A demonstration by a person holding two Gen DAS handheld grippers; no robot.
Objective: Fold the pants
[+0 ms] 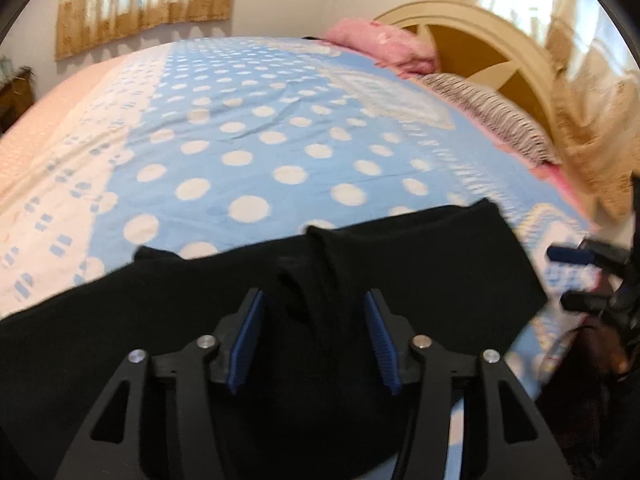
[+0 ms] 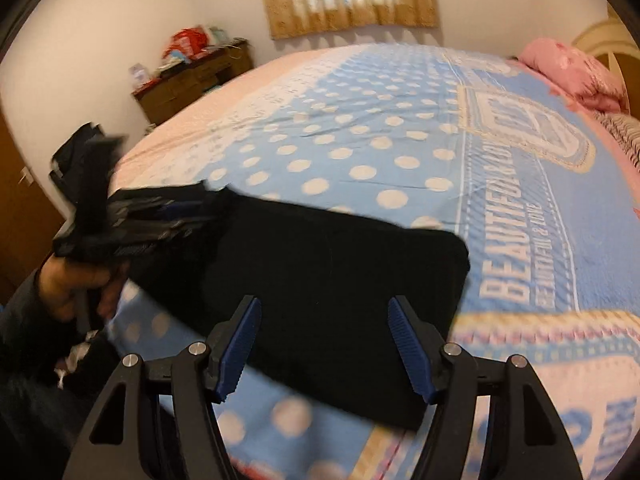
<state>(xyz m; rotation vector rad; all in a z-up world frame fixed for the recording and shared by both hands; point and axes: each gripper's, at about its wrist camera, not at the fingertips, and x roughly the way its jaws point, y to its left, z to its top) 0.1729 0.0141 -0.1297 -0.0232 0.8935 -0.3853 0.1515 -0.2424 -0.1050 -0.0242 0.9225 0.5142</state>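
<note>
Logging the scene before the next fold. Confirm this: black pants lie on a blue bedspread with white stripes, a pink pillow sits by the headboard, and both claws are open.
One detail is wrong: the blue bedspread has white polka dots, not stripes, as the right wrist view shows. The rest stands: the black pants lie on it, the pink pillow sits by the headboard, and the left claw and right claw are both open.

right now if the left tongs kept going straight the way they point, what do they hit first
Most likely the black pants: the left tongs stand open with a raised fold of that cloth lying between the pads, not pinched. Past it comes the dotted blue bedspread. Depth is hard to judge here.
</note>
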